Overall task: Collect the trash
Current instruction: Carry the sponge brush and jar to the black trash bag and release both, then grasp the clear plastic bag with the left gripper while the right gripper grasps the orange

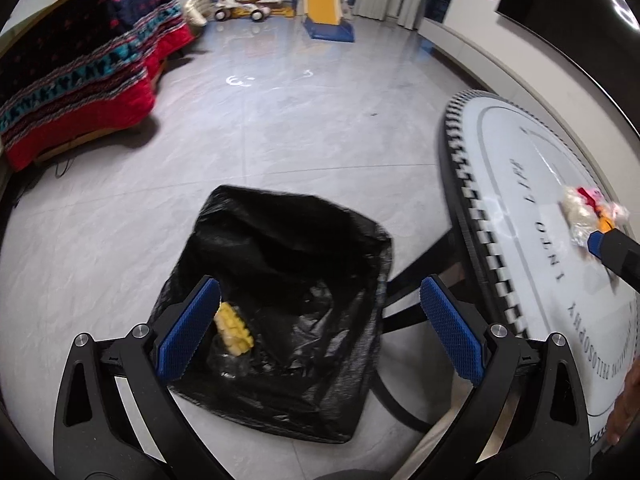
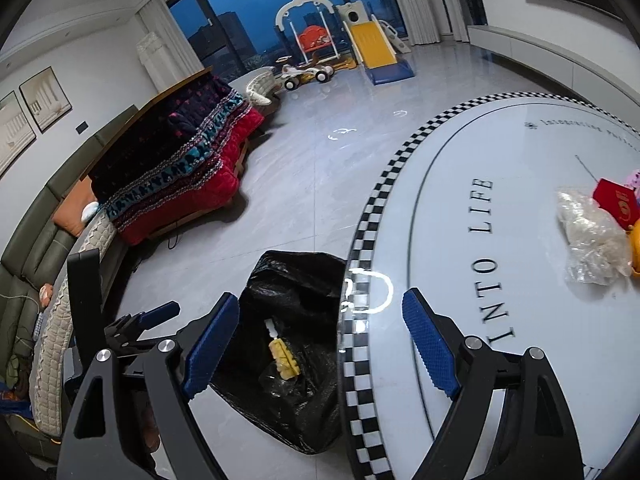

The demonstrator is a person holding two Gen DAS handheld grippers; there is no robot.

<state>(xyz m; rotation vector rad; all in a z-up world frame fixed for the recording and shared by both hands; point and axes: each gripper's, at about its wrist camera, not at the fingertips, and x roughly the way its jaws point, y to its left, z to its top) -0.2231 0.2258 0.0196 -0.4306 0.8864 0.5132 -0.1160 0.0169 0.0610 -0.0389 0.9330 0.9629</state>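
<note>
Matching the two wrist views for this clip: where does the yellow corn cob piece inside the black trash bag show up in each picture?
Left wrist: the yellow corn cob lies inside the black trash bag, lower centre-left, just beside the left gripper finger.
Right wrist: the cob is in the bag, lower centre, between the right gripper fingers.
Shared landmark: the table's checkered rim, right of the bag in both.

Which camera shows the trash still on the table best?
The right wrist view: the crumpled clear wrapper, red packet and an orange piece at the frame edge lie sharp on the round table. The left wrist view shows the same pile smaller, blurred, partly behind the right gripper's fingertip.
</note>
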